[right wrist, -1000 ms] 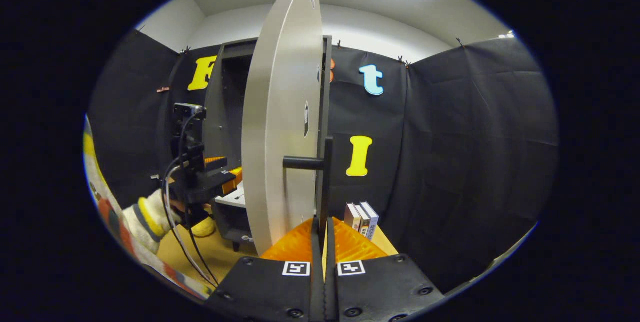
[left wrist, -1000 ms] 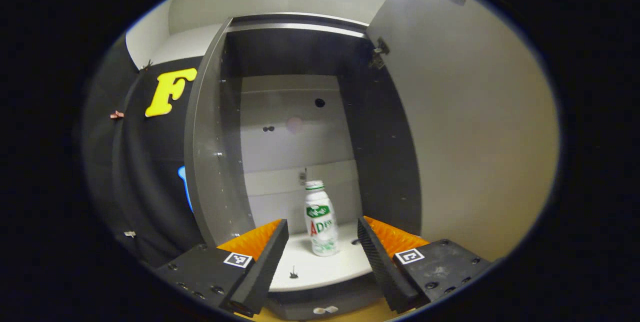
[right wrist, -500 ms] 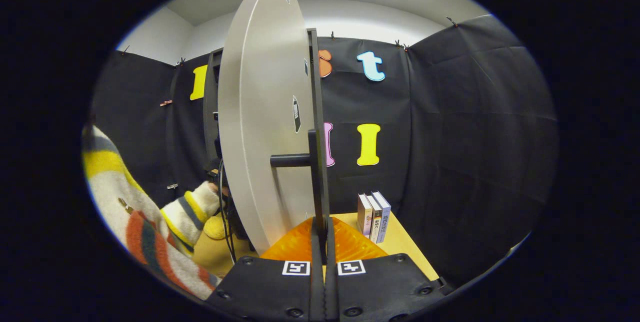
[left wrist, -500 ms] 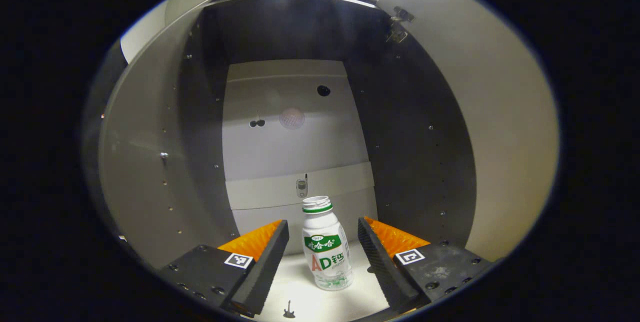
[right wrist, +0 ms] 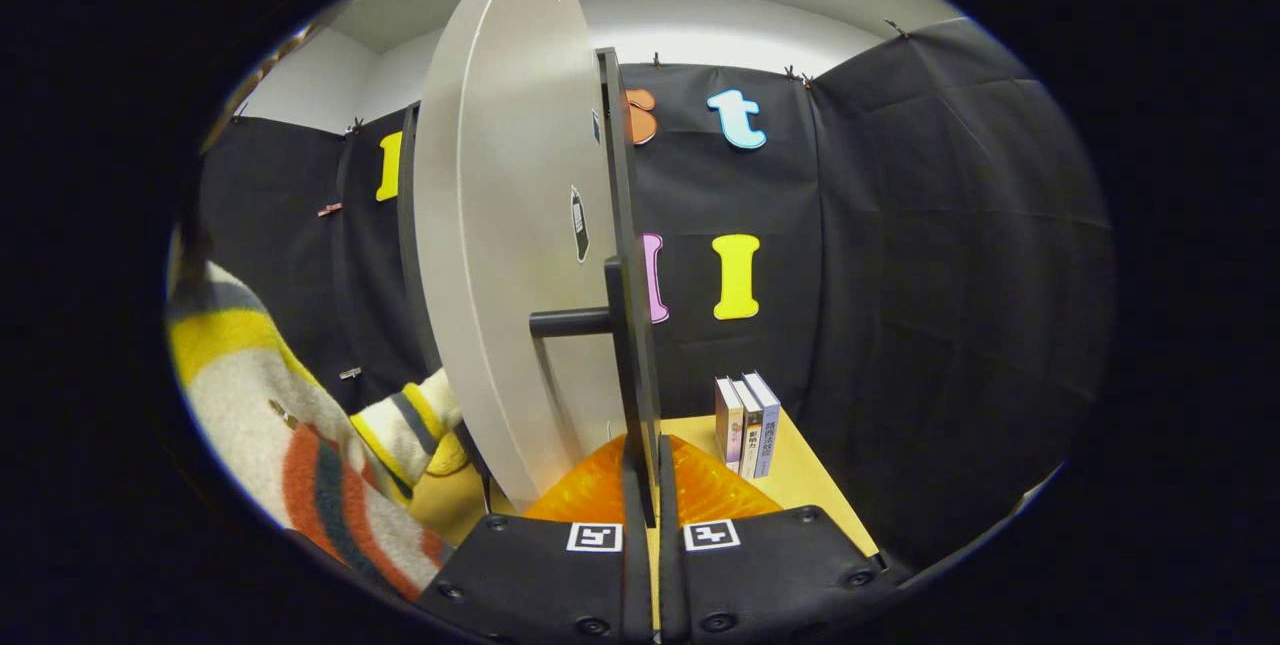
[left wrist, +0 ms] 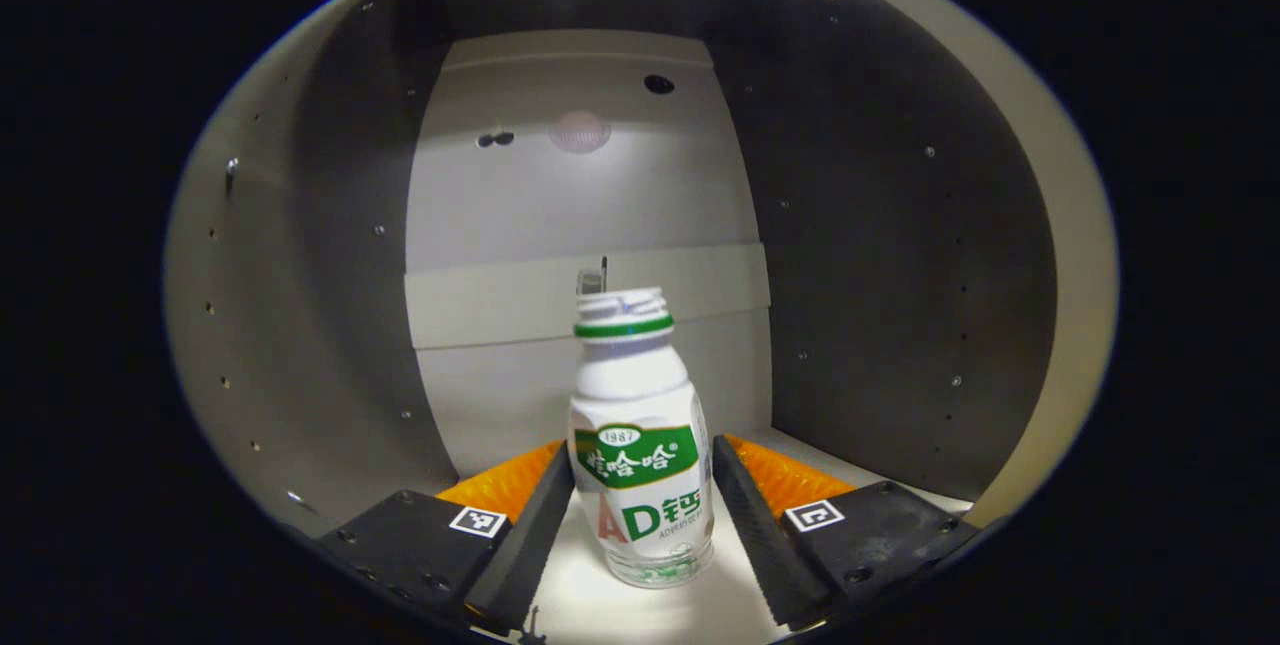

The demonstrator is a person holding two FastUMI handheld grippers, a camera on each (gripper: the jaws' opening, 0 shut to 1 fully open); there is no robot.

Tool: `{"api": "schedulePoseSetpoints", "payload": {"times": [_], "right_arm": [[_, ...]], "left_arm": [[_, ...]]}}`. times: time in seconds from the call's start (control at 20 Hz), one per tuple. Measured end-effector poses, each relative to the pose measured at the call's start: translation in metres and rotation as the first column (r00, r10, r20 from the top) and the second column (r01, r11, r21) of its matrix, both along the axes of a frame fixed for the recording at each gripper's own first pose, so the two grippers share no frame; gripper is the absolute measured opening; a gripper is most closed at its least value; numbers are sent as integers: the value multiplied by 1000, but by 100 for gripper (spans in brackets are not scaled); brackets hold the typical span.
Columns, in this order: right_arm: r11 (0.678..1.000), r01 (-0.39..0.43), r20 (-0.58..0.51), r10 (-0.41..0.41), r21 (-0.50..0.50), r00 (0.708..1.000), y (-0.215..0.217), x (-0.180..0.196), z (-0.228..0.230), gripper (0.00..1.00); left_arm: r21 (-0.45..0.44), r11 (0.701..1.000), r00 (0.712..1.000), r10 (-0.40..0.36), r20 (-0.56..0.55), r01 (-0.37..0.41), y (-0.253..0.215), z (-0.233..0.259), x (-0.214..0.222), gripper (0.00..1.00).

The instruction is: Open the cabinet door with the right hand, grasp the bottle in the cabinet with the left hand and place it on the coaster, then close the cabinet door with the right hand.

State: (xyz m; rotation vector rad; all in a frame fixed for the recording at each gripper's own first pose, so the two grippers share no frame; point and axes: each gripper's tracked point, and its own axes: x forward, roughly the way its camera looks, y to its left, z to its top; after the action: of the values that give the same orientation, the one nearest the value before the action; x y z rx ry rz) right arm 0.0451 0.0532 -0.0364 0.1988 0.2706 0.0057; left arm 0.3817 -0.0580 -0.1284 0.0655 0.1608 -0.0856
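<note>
A small white bottle [left wrist: 640, 465] with a green band and a green label stands upright on the pale cabinet shelf [left wrist: 640, 610]. My left gripper [left wrist: 642, 453] is inside the cabinet, open, with one finger on each side of the bottle's lower body, very close to it. In the right gripper view the grey cabinet door [right wrist: 500, 225] stands swung wide, seen nearly edge-on. My right gripper [right wrist: 645, 475] is shut on the lower end of the door's black bar handle [right wrist: 620, 365].
Dark cabinet side walls [left wrist: 880, 275] close in on both sides of the left gripper, with the pale back panel [left wrist: 580, 205] behind the bottle. Three books [right wrist: 745, 420] stand on the wooden table [right wrist: 810, 500] right of the door. A striped sleeve [right wrist: 300, 425] reaches behind the door.
My left gripper has gone forward into the cabinet until the bottle stands between its fingers. The right gripper has swung the door a little wider, still holding the handle.
</note>
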Motion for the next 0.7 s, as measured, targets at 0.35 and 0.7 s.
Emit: {"api": "schedulePoseSetpoints", "payload": {"times": [0.35, 0.7], "right_arm": [[1000, 14, 6, -14, 11, 1000, -1, 1, -1, 8], [999, 47, 13, -47, -13, 999, -4, -1, 0, 8]], "left_arm": [[25, 998, 997, -58, 45, 57, -3, 33, -17, 80], [16, 989, 979, -146, 141, 146, 2, 81, -74, 80]]}}
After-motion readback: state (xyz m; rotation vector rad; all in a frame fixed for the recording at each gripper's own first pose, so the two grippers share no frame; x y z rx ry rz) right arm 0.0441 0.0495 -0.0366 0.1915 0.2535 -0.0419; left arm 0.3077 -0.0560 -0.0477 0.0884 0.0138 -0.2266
